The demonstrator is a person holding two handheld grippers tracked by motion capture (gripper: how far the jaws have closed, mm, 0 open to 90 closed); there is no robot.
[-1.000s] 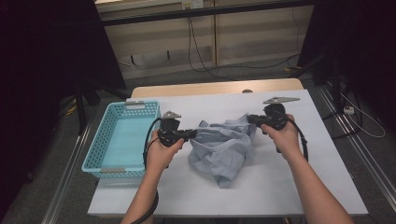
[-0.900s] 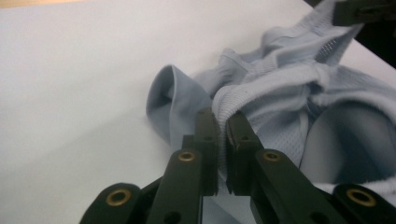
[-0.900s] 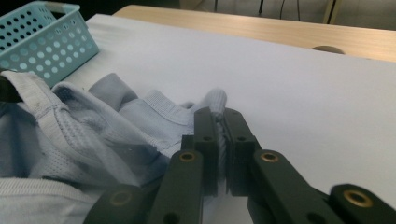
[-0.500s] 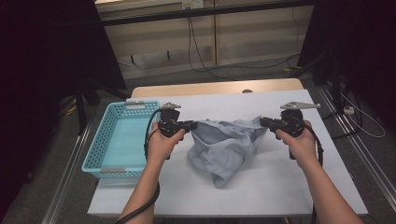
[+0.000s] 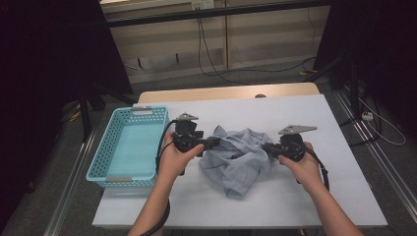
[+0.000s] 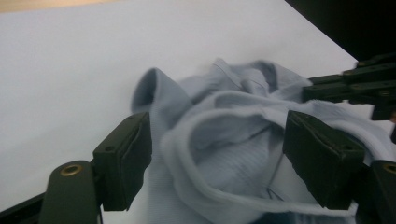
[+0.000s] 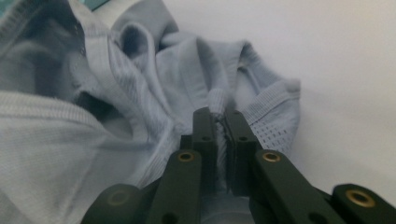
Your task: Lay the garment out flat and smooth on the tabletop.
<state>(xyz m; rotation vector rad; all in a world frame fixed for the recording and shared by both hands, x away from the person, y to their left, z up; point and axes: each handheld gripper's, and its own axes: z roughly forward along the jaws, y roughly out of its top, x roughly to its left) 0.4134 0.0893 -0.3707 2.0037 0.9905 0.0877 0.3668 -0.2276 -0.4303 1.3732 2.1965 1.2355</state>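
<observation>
Since the earlier frame the right gripper (image 5: 268, 149) has sunk, its jaws pinching the crumpled pale-blue knit garment (image 5: 237, 160) mid-table, while the left gripper (image 5: 212, 143) has just spread open around its edge, probably regrasping before spreading the garment beside the far turquoise plastic basket (image 5: 109, 147).

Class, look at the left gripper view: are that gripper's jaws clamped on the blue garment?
No, the left gripper stands open, pads apart around the blue garment.
</observation>
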